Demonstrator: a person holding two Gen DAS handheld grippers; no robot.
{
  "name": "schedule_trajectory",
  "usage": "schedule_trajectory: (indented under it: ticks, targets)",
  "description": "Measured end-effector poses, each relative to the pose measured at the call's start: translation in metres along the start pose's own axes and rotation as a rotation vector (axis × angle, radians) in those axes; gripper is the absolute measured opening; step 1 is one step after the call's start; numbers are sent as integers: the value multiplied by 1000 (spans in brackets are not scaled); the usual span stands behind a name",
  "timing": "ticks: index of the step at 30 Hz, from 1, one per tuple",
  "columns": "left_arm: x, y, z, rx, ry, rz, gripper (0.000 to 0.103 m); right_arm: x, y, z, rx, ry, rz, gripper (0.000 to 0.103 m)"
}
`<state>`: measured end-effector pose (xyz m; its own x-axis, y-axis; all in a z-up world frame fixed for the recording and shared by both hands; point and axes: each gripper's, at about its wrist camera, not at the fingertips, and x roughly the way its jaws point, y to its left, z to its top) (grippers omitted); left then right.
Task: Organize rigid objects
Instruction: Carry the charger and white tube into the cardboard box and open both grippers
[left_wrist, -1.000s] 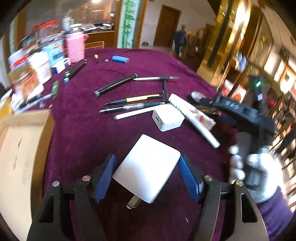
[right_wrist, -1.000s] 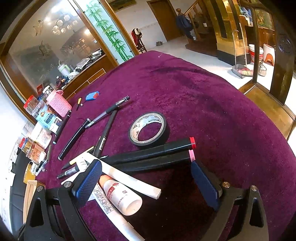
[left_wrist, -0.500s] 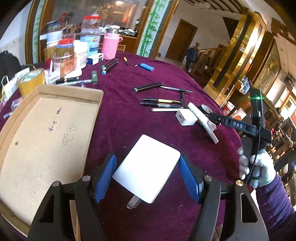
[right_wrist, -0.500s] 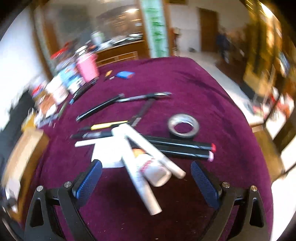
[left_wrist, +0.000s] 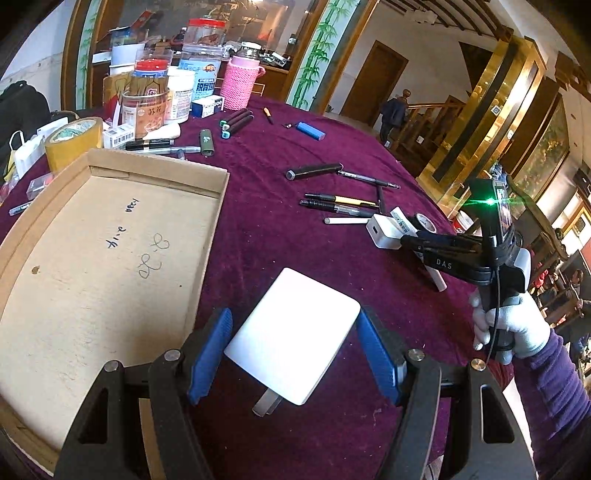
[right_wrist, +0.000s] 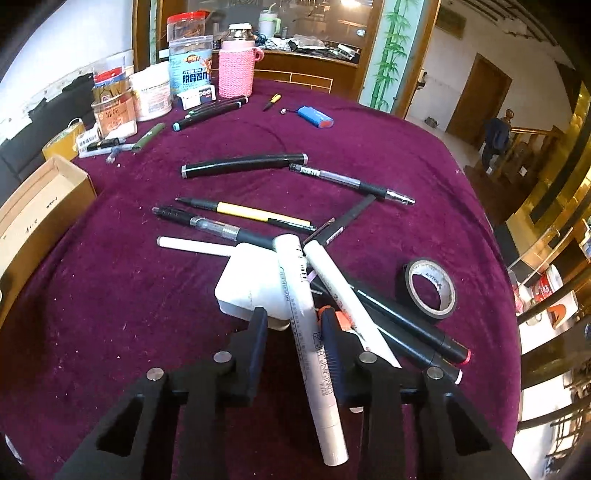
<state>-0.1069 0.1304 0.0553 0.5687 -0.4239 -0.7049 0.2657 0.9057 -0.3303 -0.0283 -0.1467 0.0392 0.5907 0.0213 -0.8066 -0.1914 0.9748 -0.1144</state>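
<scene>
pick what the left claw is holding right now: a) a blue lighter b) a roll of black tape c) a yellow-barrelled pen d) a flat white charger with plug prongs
d: in the left wrist view the left claw has its blue pads against the two sides of the flat white charger, whose metal prongs stick out below, beside the cardboard tray.

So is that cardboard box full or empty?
Empty as far as visible: the cardboard box shows only bare bottom with handwriting; its near corner is hidden.
</scene>
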Motion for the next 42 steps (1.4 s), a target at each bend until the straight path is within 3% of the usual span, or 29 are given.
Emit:
schedule_trajectory:
  ticks: [6, 8, 11, 14, 19, 23, 27, 30, 33, 37, 42]
  targets:
    - [-1, 0, -2, -12, 6, 0, 69, 8, -5, -9, 19, 16, -10, 22]
    - [-5, 3, -2, -21, 3, 4, 69, 0, -11, -10, 83, 3, 53, 15]
    - [-11, 9, 1, -33, -4, 12, 69, -18, -17, -10, 154, -29, 128, 15]
    - [-19, 22, 9, -54, -19, 19, 69, -37, -18, -8, 221, -51, 230, 15]
    - [-31, 45, 34, -68, -40, 76, 69, -47, 5, 5, 328, -23, 501, 15]
    - [-32, 65, 58, -60, -54, 138, 69, -33, 49, 25, 390, 44, 707, 16]
    - [-19, 93, 79, -122, -42, 134, 69, -11, 107, 51, 445, 118, 857, 16]
    - [0, 116, 87, -197, -17, 134, 69, 2, 144, 69, 463, 144, 894, 16]
    - [21, 137, 88, -276, 11, 120, 69, 18, 168, 81, 484, 172, 861, 16]
    - [43, 153, 86, -348, 37, 103, 69, 36, 177, 85, 517, 203, 822, 16]
    - [46, 158, 89, -367, 21, 72, 69, 53, 181, 88, 524, 249, 791, 18]
